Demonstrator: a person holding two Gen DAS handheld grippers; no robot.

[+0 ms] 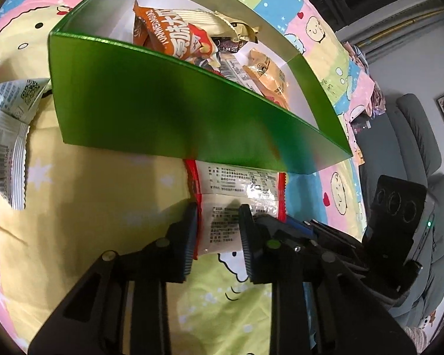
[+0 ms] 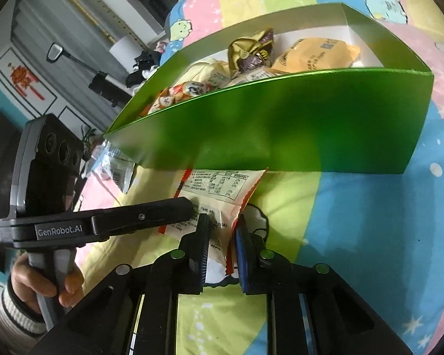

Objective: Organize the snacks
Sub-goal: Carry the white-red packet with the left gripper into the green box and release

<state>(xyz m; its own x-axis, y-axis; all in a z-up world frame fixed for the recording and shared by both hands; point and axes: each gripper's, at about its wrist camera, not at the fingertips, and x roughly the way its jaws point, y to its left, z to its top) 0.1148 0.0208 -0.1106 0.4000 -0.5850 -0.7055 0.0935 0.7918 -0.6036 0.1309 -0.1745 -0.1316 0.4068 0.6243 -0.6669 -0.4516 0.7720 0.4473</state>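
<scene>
Snacks fill the green box (image 1: 168, 112) on our cartoon-print bedsheet (image 1: 103, 195). Just in front of the box lies a red-edged packet (image 1: 236, 186); our left tool (image 1: 219, 236) pinches one end, and our right tool (image 2: 222, 245) pinches the other.

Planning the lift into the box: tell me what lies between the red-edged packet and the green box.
Nothing: in both wrist views the red-edged packet runs right up to the green box front wall. Both the left gripper and right gripper clamp it.
</scene>
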